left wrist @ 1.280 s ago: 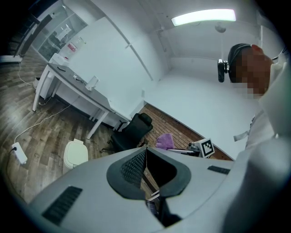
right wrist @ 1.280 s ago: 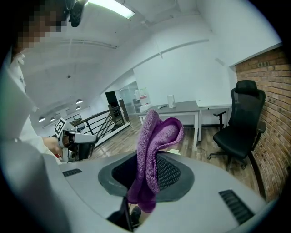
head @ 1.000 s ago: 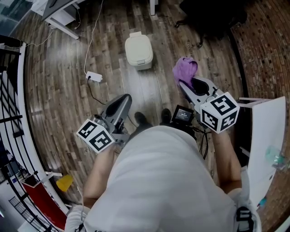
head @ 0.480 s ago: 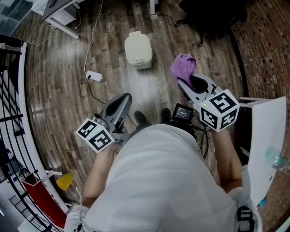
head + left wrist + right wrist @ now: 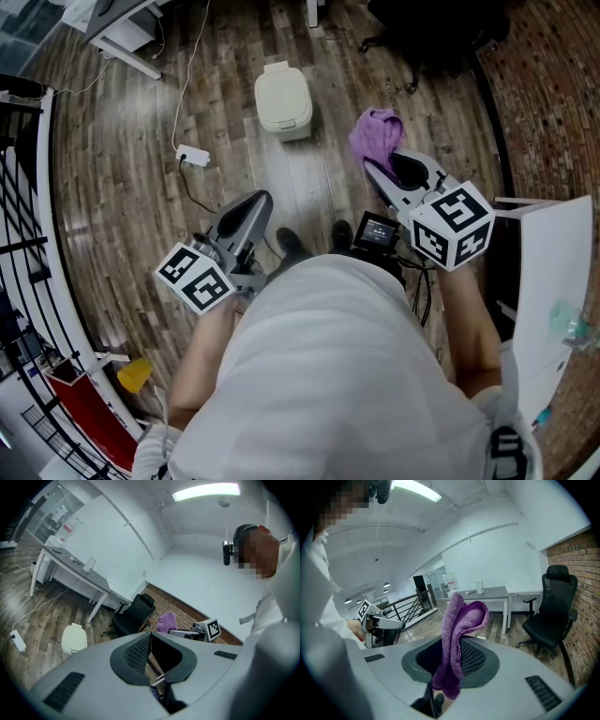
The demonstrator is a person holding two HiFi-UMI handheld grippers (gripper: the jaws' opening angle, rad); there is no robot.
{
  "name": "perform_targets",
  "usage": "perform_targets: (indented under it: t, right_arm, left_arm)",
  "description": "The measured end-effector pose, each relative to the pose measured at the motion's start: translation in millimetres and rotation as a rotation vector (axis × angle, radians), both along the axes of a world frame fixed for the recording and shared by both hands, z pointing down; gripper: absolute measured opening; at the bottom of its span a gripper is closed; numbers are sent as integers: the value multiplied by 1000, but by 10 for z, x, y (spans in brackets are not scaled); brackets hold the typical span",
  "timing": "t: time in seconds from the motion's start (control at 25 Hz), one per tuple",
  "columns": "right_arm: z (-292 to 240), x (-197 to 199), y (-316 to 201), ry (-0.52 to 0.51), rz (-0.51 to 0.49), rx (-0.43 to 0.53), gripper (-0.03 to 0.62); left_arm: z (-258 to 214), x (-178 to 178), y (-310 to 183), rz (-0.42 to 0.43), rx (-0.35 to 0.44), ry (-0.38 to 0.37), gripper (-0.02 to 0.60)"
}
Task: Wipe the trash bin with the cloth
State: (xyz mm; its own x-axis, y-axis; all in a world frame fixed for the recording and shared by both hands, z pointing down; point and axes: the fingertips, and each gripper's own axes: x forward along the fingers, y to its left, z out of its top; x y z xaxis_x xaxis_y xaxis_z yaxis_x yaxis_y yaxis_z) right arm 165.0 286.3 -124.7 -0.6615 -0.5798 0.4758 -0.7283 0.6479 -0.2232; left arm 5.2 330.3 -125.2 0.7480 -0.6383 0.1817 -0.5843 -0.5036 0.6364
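Observation:
The cream trash bin stands with its lid down on the wood floor ahead of me; it also shows low in the left gripper view. My right gripper is held in the air to the bin's right and nearer me, shut on the purple cloth. That cloth sticks up folded from between the jaws and droops below them. My left gripper hangs lower left, short of the bin, and its jaws are shut with nothing in them.
A white power strip with its cable lies left of the bin. A black office chair stands at the far right, with a white desk at the far left. A black railing runs along the left. A white board is at my right.
My right gripper with the cloth has edged slightly forward and left. The left gripper has barely moved.

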Motion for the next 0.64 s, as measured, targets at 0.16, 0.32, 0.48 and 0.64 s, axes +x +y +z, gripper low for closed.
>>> perform_targets:
  t: [0.16,0.32,0.48,0.64]
  right_arm:
    - [3,-8,16,10,4,2,92]
    - [14,-14,21,12,5,4,92]
    - [46,-23,37,16,4,3,91]
    - [63,-34,35,15,1,1,91]
  left_arm:
    - [-10,-10,4,5,0,-2,5]
    - [-14,-18,9,4,0,-9,5]
    - [-2,-16,17,6,-3,-15,3]
    - [4,-16,14,7,-5,-18,5]
